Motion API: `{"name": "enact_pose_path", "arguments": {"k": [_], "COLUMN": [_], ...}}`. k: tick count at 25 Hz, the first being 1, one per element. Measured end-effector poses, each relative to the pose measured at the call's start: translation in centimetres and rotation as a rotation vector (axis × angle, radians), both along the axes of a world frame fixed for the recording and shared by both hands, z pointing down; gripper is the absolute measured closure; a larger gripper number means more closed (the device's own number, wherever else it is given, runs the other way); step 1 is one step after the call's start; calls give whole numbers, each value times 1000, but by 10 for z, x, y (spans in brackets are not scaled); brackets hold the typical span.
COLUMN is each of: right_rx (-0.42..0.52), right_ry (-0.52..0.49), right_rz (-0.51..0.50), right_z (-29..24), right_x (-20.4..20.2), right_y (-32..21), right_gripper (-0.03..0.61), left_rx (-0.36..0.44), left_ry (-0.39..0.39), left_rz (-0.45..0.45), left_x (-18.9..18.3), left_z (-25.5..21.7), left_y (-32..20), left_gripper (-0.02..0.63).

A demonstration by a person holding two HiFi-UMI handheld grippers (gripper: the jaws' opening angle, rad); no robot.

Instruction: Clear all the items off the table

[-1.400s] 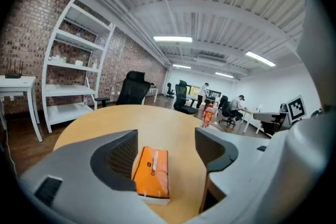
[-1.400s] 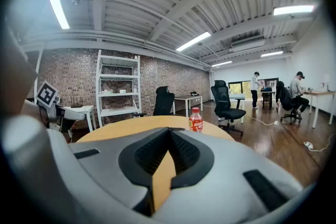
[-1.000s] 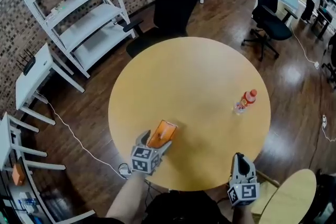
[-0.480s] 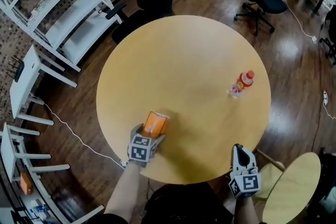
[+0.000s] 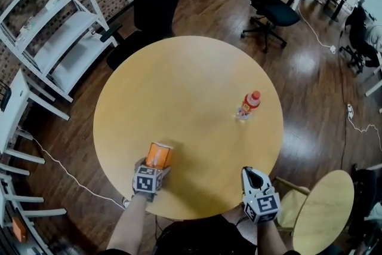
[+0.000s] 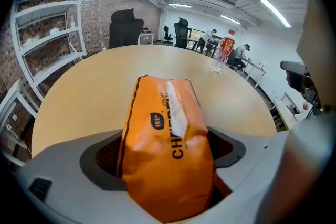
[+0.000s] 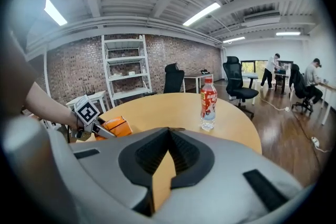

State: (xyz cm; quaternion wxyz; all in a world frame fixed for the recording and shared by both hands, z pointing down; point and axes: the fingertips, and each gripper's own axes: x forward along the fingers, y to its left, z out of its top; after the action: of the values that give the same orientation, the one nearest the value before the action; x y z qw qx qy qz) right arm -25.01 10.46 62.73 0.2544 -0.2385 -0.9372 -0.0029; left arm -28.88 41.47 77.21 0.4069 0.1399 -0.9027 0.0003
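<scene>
Left gripper clamps orange packet at table's seven o'clock; right gripper, closed and empty, at five.

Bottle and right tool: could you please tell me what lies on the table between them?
Nothing: in the head view the table is bare between the right tool and the bottle; the right gripper view agrees.

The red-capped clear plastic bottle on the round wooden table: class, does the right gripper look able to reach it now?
Probably yes: only bare round wooden table lies between the right gripper and the red-capped clear plastic bottle, though its shut jaws must open first.
</scene>
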Motion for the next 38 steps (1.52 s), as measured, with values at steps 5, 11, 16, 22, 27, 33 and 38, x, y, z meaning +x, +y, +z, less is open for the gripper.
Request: {"name": "enact_pose_path", "arguments": {"k": [5,11,16,22,27,33,38], "right_rx": [70,118,130,187,145,85,92], "right_ry": [-101,-203,-233,-241,-272,-274,-318], "right_rz": [-52,-36,37,137,275,350,512], "right_z": [-48,-75,-92,-84,-94,-62,-78], "right_x": [-6,-10,13,55,77,107,143], "right_y": [-3,-2,0,-28,-66,-121,-208], "right_gripper": [574,574,575,574,574,574,574], "left_rx": [38,130,302,418,430,447,472], "left_ry": [-54,-252,-388,-445,-470,-536,-554], "left_rz": [0,-18,39,262,416,607,744], "left_x": [-5,-17,-4,21,40,56,61], "left_z": [-30,-110,-164,-185,-204,-228,-257], "left_y": [-3,9,-19,-102,-147,-217,-314], "left_gripper": [198,198,198,198,198,198,198]}}
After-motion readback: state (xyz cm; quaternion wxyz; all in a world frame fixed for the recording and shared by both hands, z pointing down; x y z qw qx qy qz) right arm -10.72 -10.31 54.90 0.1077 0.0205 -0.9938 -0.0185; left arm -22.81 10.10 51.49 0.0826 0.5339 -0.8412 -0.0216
